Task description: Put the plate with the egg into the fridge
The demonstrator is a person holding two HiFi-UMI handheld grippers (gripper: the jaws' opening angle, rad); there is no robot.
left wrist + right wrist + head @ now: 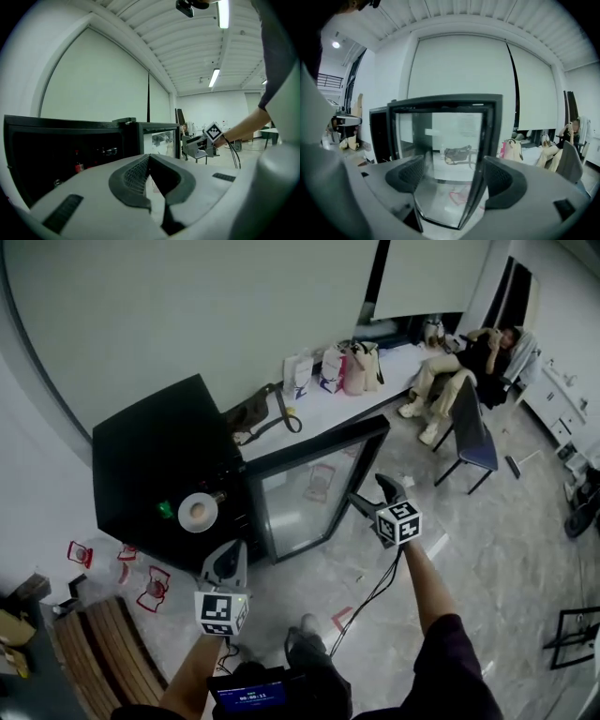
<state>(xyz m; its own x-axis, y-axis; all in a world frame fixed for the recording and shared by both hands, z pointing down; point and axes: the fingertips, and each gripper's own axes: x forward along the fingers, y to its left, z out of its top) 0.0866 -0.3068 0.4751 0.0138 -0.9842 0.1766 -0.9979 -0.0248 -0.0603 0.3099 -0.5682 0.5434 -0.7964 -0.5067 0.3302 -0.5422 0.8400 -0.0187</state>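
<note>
Head view shows the plate (pixel 185 518) with the egg (pixel 198 511) on it. It looks to sit just inside the black fridge (pixel 155 460), at the front of a shelf, with a small green thing (pixel 166 510) beside it. I cannot be fully sure it is inside and not on the front edge. The glass door (pixel 314 488) stands wide open, swung out over the floor.

The right claw (pixel 384 484) is out by the far edge of the door. In the right gripper view its two jaws stand wide apart. The door edge shows between them, but the pads do not press on it, so this claw holds nothing. The left claw (pixel 229 549) hangs in front of the fridge, near the plate but not touching it. In the left gripper view its jaws are closed together with nothing in them.

I think the plate part is done and the door is the step now. Next the right claw should push the door edge round until the fridge is shut. The left claw must be clear of the gap first, or the door could bump it.

Far back, bags (pixel 342 367) sit on a white table (pixel 319 409).
</note>
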